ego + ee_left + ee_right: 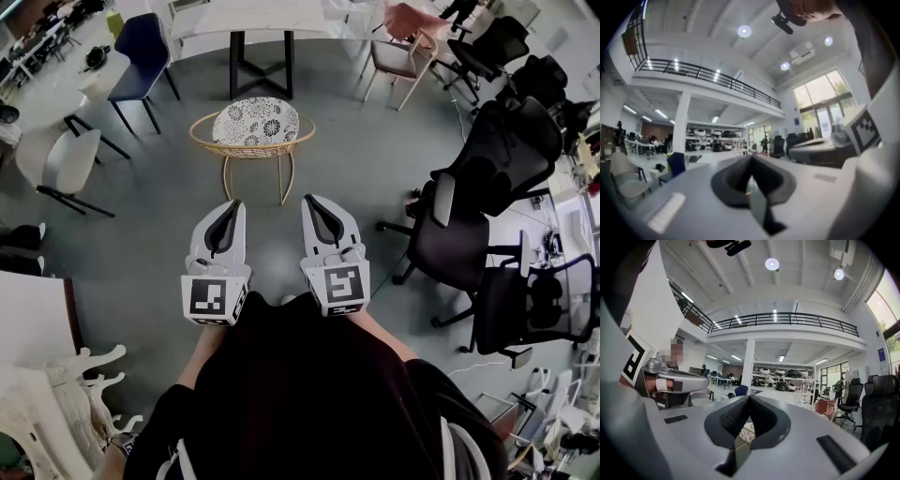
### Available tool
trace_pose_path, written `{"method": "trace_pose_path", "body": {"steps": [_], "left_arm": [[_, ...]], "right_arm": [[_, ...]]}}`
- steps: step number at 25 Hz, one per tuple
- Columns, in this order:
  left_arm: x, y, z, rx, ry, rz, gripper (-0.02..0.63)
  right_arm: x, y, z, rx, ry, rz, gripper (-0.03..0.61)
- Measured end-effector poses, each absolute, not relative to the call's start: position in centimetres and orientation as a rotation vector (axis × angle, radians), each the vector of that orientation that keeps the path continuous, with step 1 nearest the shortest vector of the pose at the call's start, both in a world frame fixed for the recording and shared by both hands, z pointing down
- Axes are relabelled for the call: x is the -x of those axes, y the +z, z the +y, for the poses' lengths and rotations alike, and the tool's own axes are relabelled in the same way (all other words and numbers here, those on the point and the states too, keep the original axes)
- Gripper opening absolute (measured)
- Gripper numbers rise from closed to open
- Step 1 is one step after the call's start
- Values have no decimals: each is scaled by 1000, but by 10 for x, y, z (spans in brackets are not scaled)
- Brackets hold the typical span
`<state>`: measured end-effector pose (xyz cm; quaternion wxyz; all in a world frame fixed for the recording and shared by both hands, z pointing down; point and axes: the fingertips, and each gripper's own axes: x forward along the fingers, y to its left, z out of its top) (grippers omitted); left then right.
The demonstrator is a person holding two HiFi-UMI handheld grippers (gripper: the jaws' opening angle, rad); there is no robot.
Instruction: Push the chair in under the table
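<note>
A gold wire-frame chair (253,129) with a flower-patterned white cushion stands on the grey floor, a little short of a white-topped table (246,17) with black legs. The chair's front faces me. My left gripper (232,205) and right gripper (313,200) are held level and side by side, short of the chair and apart from it. Both are shut with nothing between the jaws. In the left gripper view the left gripper (751,160) shows its black pads meeting. The right gripper (750,400) also has its pads together, and a bit of the chair (746,431) shows below them.
A blue chair (141,52) and a white chair (67,161) stand to the left. A pink chair (405,39) is at the back right. Several black office chairs (478,178) crowd the right side. White carved furniture (56,394) sits at the near left.
</note>
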<state>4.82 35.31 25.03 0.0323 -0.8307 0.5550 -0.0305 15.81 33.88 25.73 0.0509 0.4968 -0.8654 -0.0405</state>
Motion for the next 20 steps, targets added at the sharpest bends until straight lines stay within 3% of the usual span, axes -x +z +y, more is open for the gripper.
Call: {"method": "trace_pose_path", "body": {"steps": [9, 20], "left_arm": [[-63, 263, 350, 2564, -106, 1707, 8], [-26, 288, 271, 2593, -75, 1698, 8]], "right_arm": [[-167, 268, 332, -1507, -88, -2671, 21], [-137, 291, 252, -1535, -95, -2630, 22]]}}
